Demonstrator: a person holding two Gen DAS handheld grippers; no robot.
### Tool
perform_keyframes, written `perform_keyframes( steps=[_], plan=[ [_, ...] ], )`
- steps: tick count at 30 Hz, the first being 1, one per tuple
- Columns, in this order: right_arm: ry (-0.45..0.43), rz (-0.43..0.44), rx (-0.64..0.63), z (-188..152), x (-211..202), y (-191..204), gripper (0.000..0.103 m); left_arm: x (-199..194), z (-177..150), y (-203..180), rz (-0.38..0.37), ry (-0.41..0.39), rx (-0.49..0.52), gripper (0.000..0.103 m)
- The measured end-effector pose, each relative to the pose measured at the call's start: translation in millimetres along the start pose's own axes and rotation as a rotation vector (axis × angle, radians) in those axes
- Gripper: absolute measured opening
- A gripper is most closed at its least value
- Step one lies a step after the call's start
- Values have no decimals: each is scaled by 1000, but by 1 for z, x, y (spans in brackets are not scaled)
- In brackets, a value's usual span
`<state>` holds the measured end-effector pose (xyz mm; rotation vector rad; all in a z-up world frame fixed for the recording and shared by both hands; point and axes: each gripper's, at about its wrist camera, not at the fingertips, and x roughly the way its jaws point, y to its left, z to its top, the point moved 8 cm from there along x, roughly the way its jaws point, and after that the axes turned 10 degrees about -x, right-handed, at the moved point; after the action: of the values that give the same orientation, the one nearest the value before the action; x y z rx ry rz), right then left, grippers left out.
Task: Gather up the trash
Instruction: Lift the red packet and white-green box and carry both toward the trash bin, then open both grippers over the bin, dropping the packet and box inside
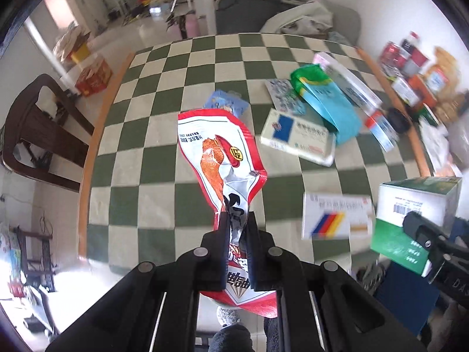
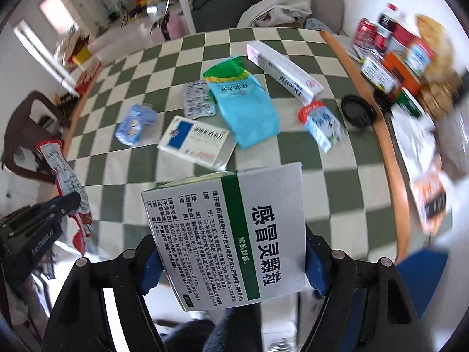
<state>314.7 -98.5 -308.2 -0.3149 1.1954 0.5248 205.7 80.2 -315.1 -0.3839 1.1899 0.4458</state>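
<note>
The left gripper (image 1: 238, 220) is pinched nearly shut on a red snack wrapper (image 1: 218, 152), which sticks up the frame's centre above the checkered table (image 1: 164, 94). The right gripper (image 2: 231, 259) stands half-wide, apparently clamping a white medicine box (image 2: 234, 234) at lower centre.

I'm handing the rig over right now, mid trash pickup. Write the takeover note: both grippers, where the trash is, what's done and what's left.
Left gripper: shut on the red snack wrapper, lifted off the table.
Right gripper: clamped on the grey-and-green medicine box, also held up in the air.
No bin shows in either view; both items are not yet dropped.
Left on the checkered table: blue pouch, white-and-blue box, long white box, small carton, blister sheet, crumpled blue wrapper, black lid.
</note>
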Motion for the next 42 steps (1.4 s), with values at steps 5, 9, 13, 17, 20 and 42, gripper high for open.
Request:
perform_keyframes(
  steps=[5, 9, 13, 17, 20, 42],
  plan=[
    [-18, 30, 100, -79, -28, 39, 79, -13, -65, 16, -42, 38, 52, 7],
    [19, 64, 171, -147, -31, 67, 79, -4, -125, 29, -64, 128, 69, 7],
    [90, 99, 234, -222, -15, 86, 79, 23, -182, 41, -88, 236, 55, 7],
    [182, 130, 314, -289, 27, 88, 79, 73, -231, 52, -111, 341, -8, 7],
    [248, 166, 371, -329, 75, 88, 79, 122, -256, 59, -141, 408, -82, 7],
    [421, 221, 379, -421, 446, 130, 103, 375, -324, 150, 54, 435, -178, 103]
  ],
)
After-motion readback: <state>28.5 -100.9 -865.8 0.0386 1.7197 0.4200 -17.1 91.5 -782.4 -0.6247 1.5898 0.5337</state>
